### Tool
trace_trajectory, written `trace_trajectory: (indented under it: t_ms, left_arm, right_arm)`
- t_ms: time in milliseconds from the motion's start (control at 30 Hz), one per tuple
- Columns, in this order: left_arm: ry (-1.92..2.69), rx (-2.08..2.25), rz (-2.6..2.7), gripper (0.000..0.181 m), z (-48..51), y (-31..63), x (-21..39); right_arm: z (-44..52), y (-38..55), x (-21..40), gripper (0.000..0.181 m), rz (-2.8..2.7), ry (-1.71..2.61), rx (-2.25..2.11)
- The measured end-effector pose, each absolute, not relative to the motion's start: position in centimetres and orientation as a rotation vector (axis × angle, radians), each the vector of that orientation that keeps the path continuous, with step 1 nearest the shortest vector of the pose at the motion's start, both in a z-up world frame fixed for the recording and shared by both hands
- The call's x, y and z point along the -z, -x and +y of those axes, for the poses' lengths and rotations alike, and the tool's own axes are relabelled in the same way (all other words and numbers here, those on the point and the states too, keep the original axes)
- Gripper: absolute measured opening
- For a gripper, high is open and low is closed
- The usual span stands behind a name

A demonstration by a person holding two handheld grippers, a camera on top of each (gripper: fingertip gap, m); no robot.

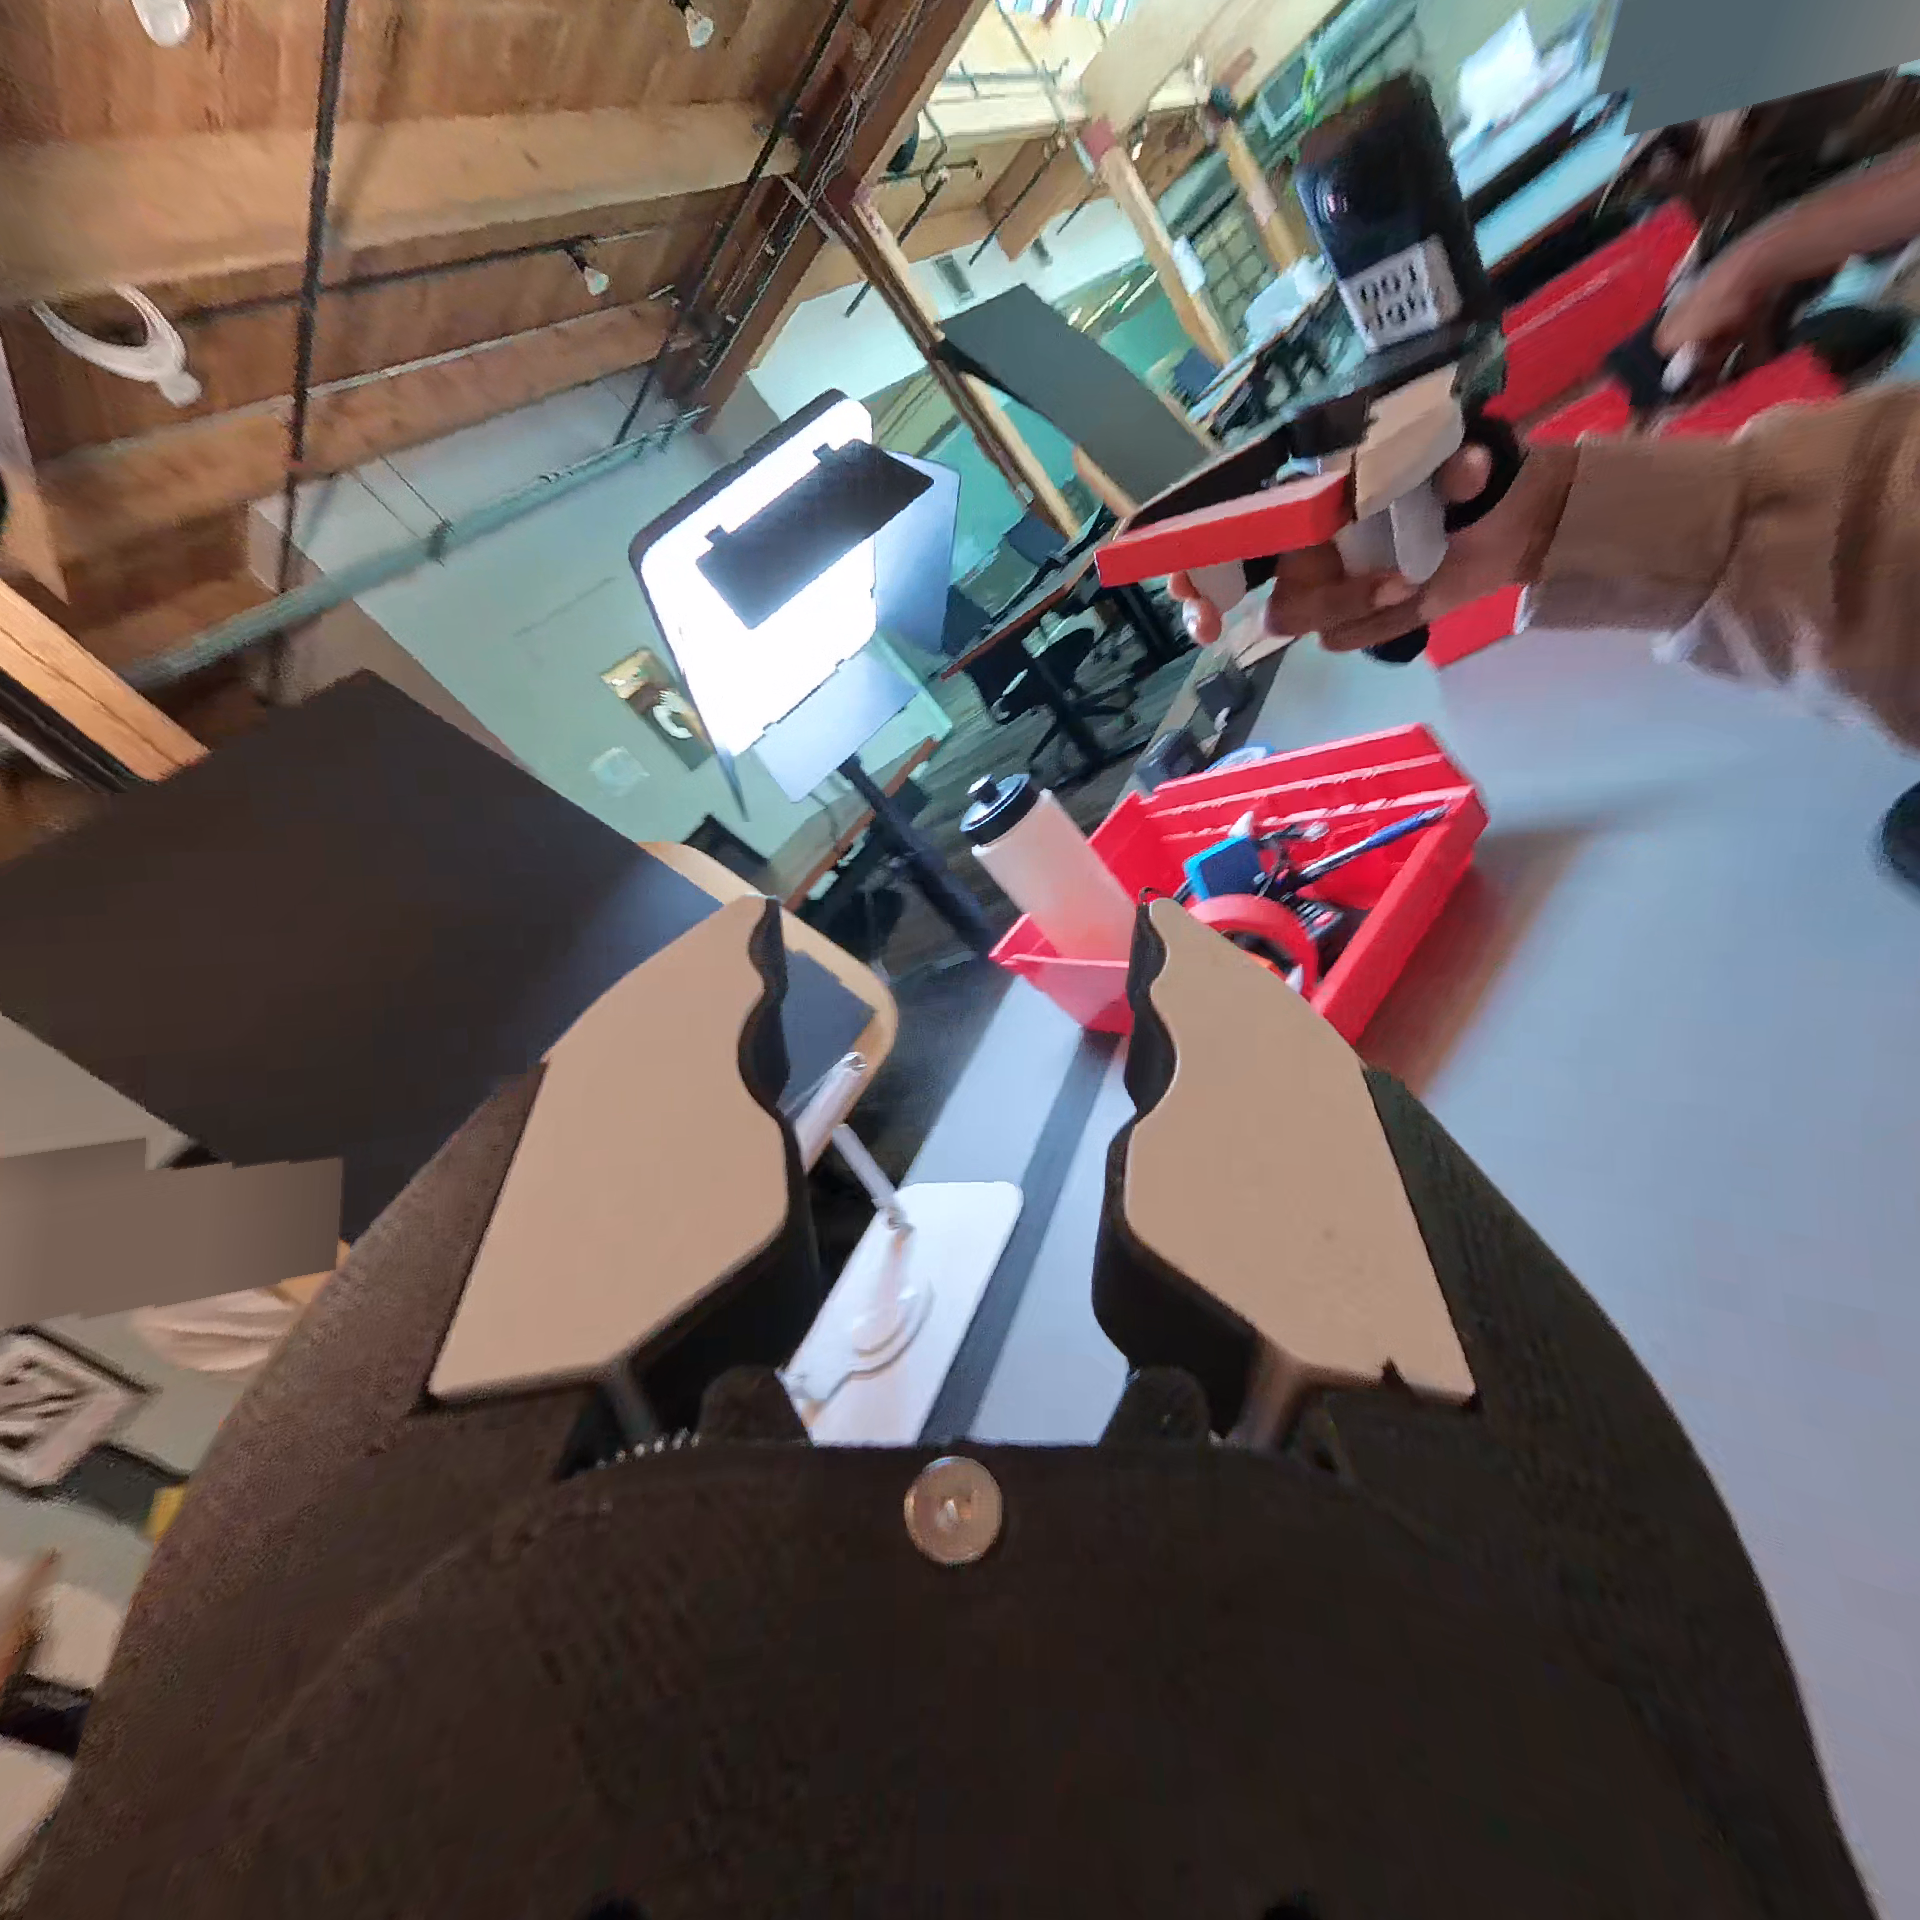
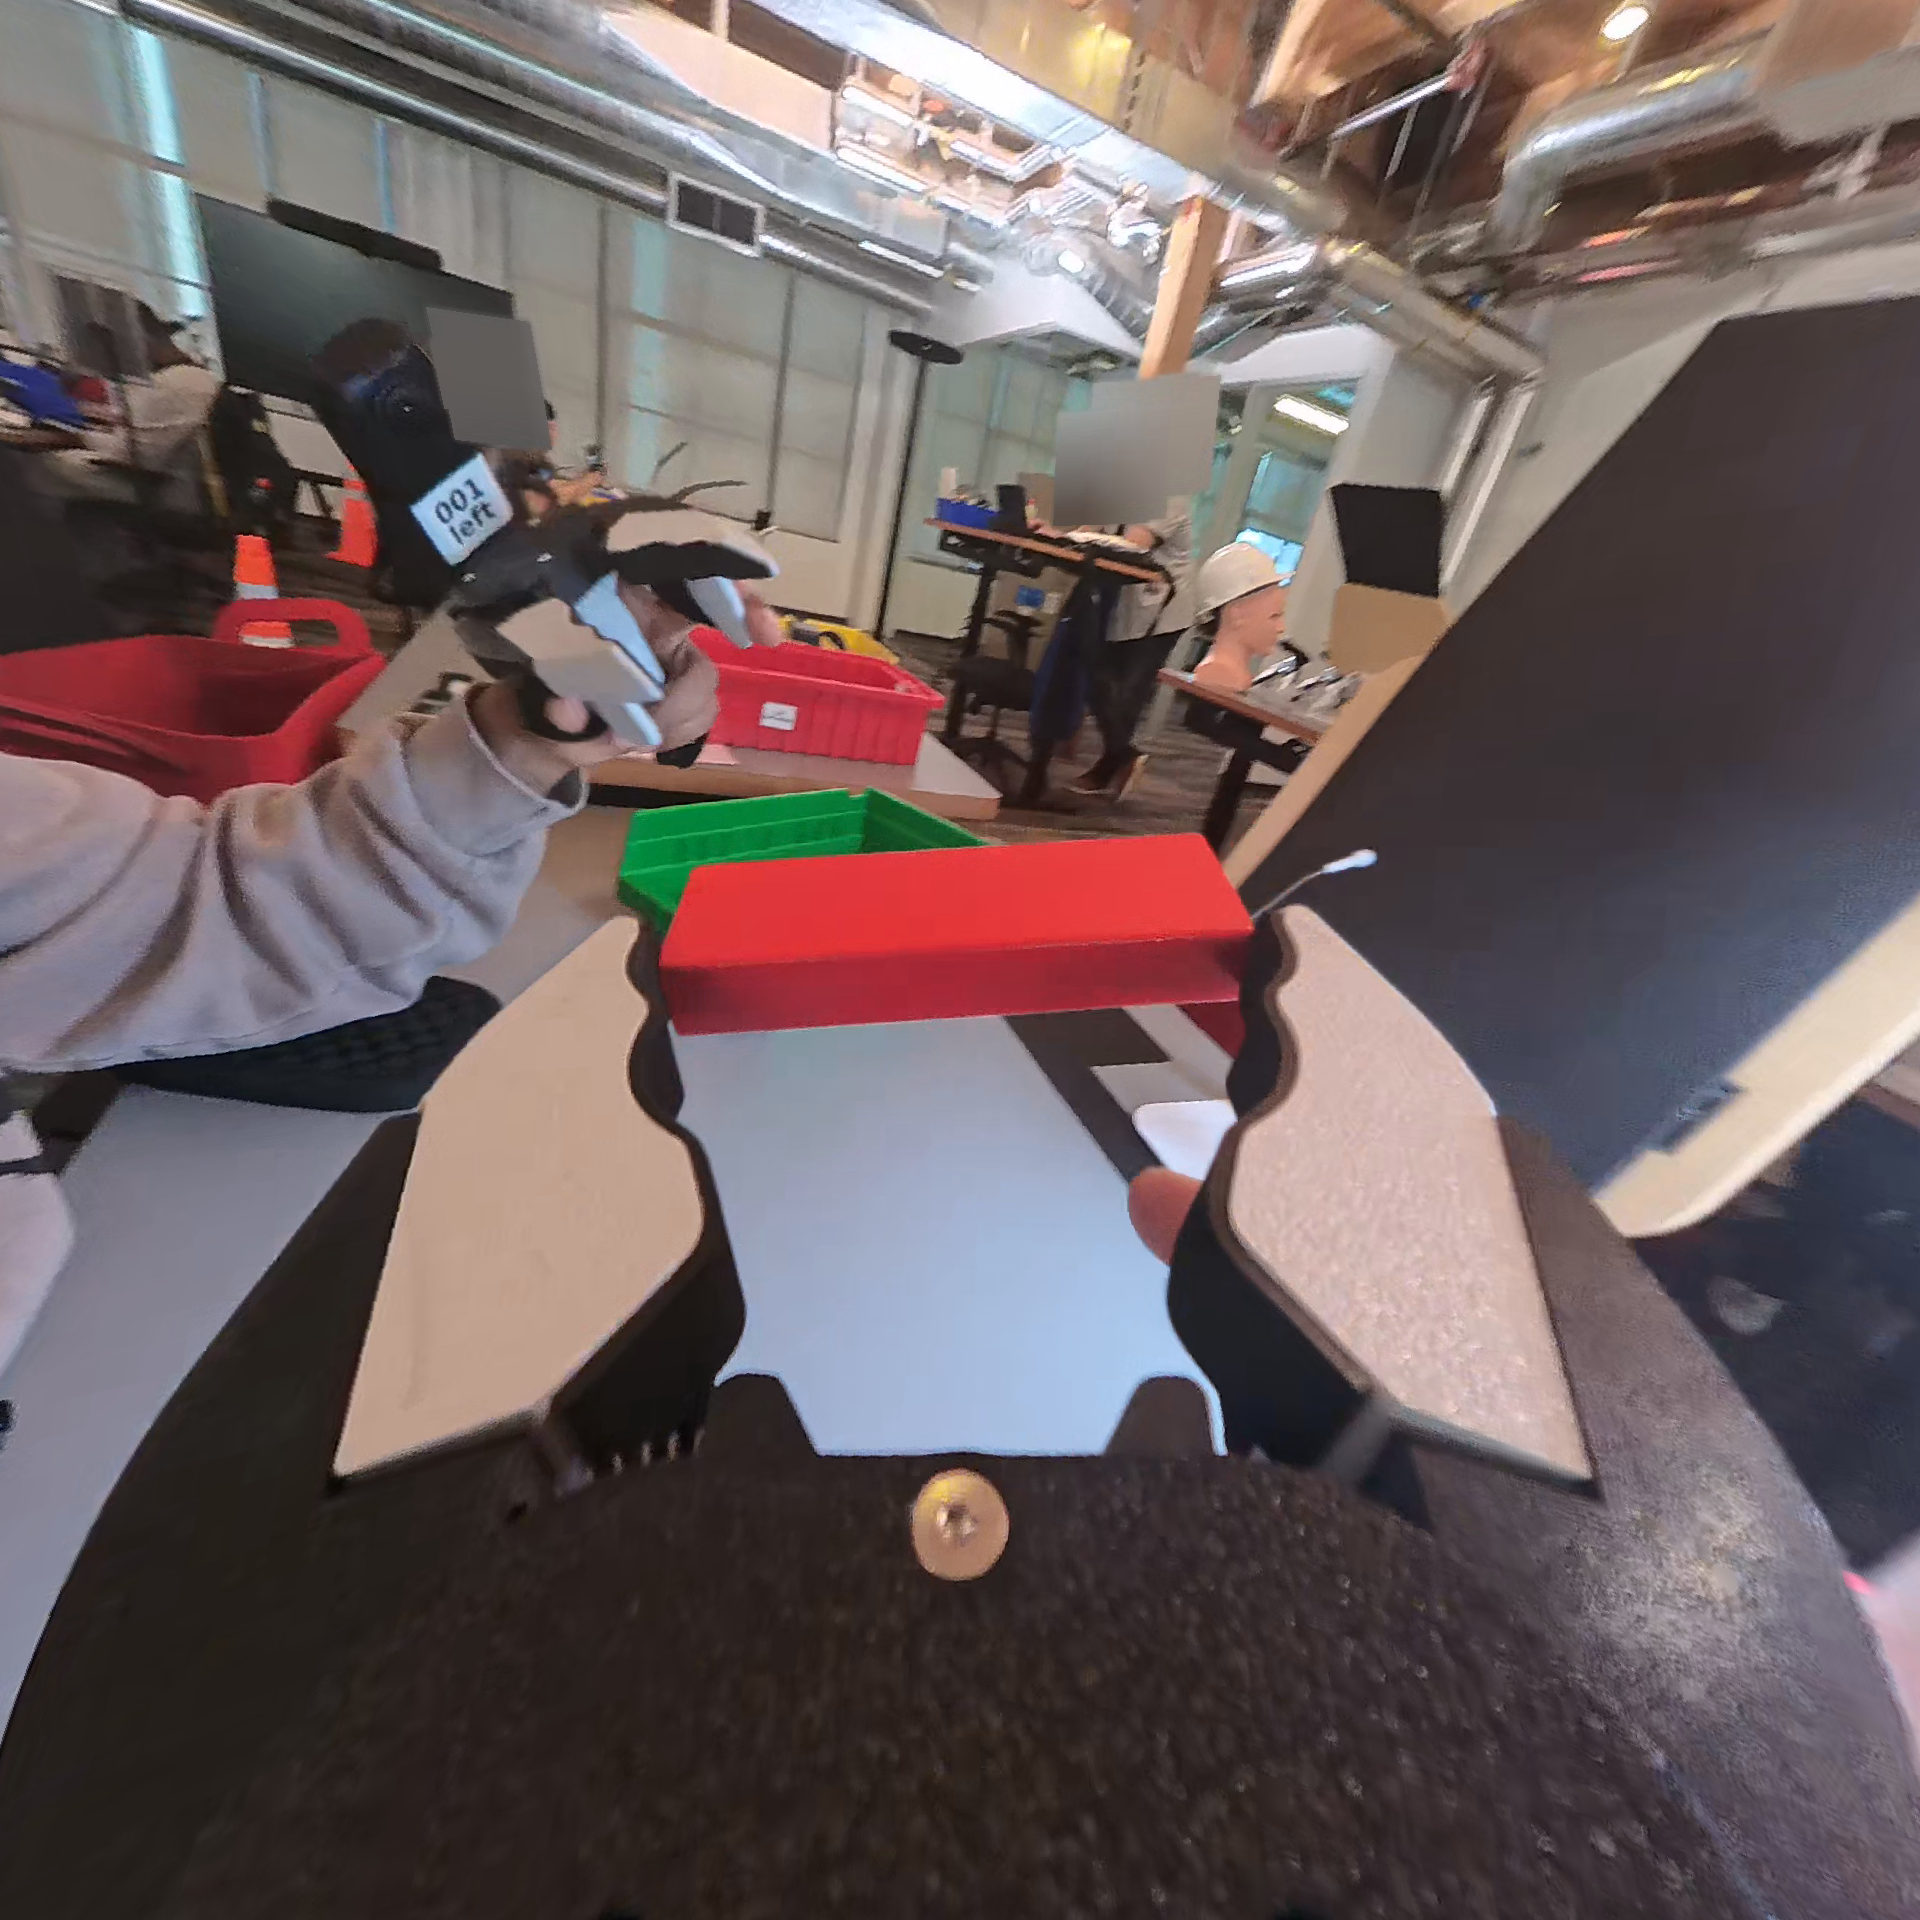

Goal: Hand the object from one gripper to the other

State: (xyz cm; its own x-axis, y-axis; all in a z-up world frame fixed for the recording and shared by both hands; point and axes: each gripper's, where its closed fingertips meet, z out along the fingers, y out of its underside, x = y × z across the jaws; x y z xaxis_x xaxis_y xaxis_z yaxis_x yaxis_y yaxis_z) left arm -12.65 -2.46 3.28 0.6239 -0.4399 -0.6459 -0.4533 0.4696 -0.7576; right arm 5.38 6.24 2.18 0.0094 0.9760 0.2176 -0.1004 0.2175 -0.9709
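The object is a long flat red block. My right gripper is shut on it, with one fingertip at each end, and holds it level above the grey table. In the left wrist view the right gripper shows at the upper right in a person's hand, with the red block in it. My left gripper is open and empty, raised above the table and apart from the block. In the right wrist view the left gripper shows at the upper left, open, in a sleeved hand.
A red bin holding tape, pens and a white bottle stands on the table. A green bin lies beyond the block. A black panel leans at the right. A lit panel stands beyond the table. People stand at far desks.
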Motion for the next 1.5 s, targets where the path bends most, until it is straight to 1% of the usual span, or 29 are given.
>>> trace_trajectory:
  t_ms: [133, 200, 267, 400, 467, 600, 700, 833, 900, 967, 1167, 1267, 1367, 1500]
  left_arm:
    - [1.056, -0.43, 1.035, 0.063, -1.1, 11.6, -1.8]
    - [1.03, -0.509, 1.051, 0.062, -0.7, 11.0, -1.2]
    - [1.093, -0.288, 1.035, 0.062, -0.6, 9.5, -0.3]
    - [1.228, 0.429, 0.925, 0.077, -1.5, 6.6, 0.1]
    - [1.255, 0.652, 0.899, 0.087, -2.0, 5.4, 0.3]
    - [1.281, 0.763, 0.934, 0.103, -2.4, 3.4, 1.5]
    - [1.309, 0.7, 0.975, 0.114, -2.2, 2.7, 2.6]
    - [1.331, 0.713, 1.01, 0.12, -2.2, 2.2, 3.5]
    - [1.34, 0.733, 1.048, 0.107, -2.6, 2.1, 3.9]
    - [1.328, 0.742, 1.094, 0.101, -3.2, 1.7, 4.3]
    - [1.318, 0.727, 1.122, 0.099, -3.5, 1.5, 4.3]
    - [1.318, 0.722, 1.103, 0.098, -3.3, 2.1, 3.8]
    - [1.324, 0.715, 1.079, 0.097, -2.9, 3.1, 3.3]
    - [1.316, 0.718, 0.986, 0.097, -2.0, 5.8, 1.7]
  right_arm:
    - [4.6, -2.7, -0.8, 0.105, -1.319, 1.003, -1.213]
    - [3.8, -1.6, -0.3, 0.105, -1.349, 1.011, -1.261]
    - [3.2, -0.7, 0.2, 0.105, -1.373, 1.007, -1.279]
    - [1.7, 0.7, 1.3, 0.105, -1.449, 0.966, -1.269]
    - [0.7, 1.4, 1.5, 0.105, -1.482, 0.932, -1.269]
    - [-1.4, 2.8, 2.3, 0.105, -1.558, 0.888, -1.251]
    - [-2.4, 3.6, 2.8, 0.105, -1.593, 0.872, -1.229]
    - [-3.4, 4.1, 3.2, 0.105, -1.624, 0.854, -1.247]
    - [-3.5, 4.1, 3.3, 0.105, -1.635, 0.848, -1.242]
    - [-4.2, 4.0, 3.5, 0.105, -1.662, 0.827, -1.267]
    - [-4.7, 3.7, 2.8, 0.105, -1.653, 0.81, -1.27]
    - [-4.2, 3.9, 2.7, 0.101, -1.631, 0.817, -1.242]
    - [-3.4, 3.6, 2.6, 0.092, -1.607, 0.842, -1.231]
    - [-1.7, 2.0, 0.9, 0.092, -1.516, 0.864, -1.241]
